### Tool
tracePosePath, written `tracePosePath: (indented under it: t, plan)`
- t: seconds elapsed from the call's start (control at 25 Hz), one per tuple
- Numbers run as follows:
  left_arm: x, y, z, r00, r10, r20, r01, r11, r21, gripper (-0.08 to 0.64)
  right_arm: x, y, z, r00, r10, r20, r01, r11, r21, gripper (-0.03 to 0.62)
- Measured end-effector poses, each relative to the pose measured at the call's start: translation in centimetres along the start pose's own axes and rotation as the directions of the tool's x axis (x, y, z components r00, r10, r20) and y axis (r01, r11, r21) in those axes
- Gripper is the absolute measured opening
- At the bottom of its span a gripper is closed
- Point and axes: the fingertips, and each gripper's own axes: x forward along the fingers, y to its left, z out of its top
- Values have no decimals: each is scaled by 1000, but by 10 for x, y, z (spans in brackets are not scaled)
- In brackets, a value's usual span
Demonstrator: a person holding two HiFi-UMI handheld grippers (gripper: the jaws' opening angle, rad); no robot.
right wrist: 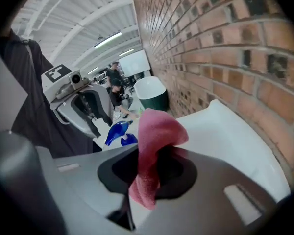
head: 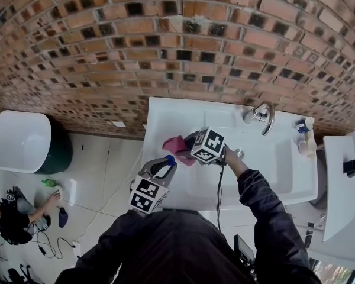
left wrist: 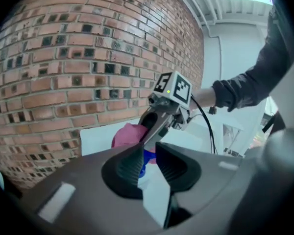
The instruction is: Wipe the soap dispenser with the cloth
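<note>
My right gripper (head: 188, 142) hangs over the left part of the white sink (head: 284, 176), shut on a pink cloth (head: 175, 144). The cloth (right wrist: 159, 129) bulges above the jaws and dangles below them. The soap dispenser (head: 170, 158) has a white body and a blue pump top; it stands by the sink's front left, just below the cloth. My left gripper (head: 161, 169) reaches it from the front. In the left gripper view the jaws stand apart, with the dispenser's white body (left wrist: 154, 195) and blue top in the gap of the left gripper (left wrist: 149, 159). I see no pad pressing on it.
A chrome tap (head: 261, 116) stands at the sink's back right, a small bottle (head: 305, 125) beside it. A brick wall (head: 165, 40) runs behind. A white tub (head: 21, 141) stands at far left; a person (head: 12, 215) crouches on the floor below it. A white shelf (head: 340, 182) is at right.
</note>
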Motion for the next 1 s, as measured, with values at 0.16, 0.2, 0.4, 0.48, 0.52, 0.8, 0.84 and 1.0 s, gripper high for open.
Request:
tracePosePath:
  t: [0.16,0.2,0.4,0.48,0.52,0.8,0.84,1.0]
  plan:
    - [5,-2,-3,1000,2,-6,-3,1000,-17,81,18,1,-1,974,174,-146,-172,985,30,72]
    - [5,-2,-3,1000,5,-5,-5,1000,-18,81,23,1,-4,962,211,-175,-206,977,47,72]
    - [4,-3,-2,1000,6,1,-6,999,-33,78,47,-4,-27,915,297,-273,-277,955,108,72]
    - [3,-3,-2,1000,13,2,-13,999,-34,77,60,-8,-40,903,298,-310,-273,954,124,72]
    - [3,-3,-2,1000,15,3,-15,999,-36,77,66,-10,-47,896,295,-333,-267,955,129,72]
    - [1,-3,-3,1000,20,10,-19,999,-44,74,92,-19,-76,870,252,-424,-220,968,123,72]
    - [1,-3,-3,1000,21,11,-20,999,-46,74,90,-19,-74,870,245,-428,-221,970,105,72]
    - [0,-3,-3,1000,22,12,-21,999,-41,74,69,-18,-44,888,239,-393,-247,968,31,72]
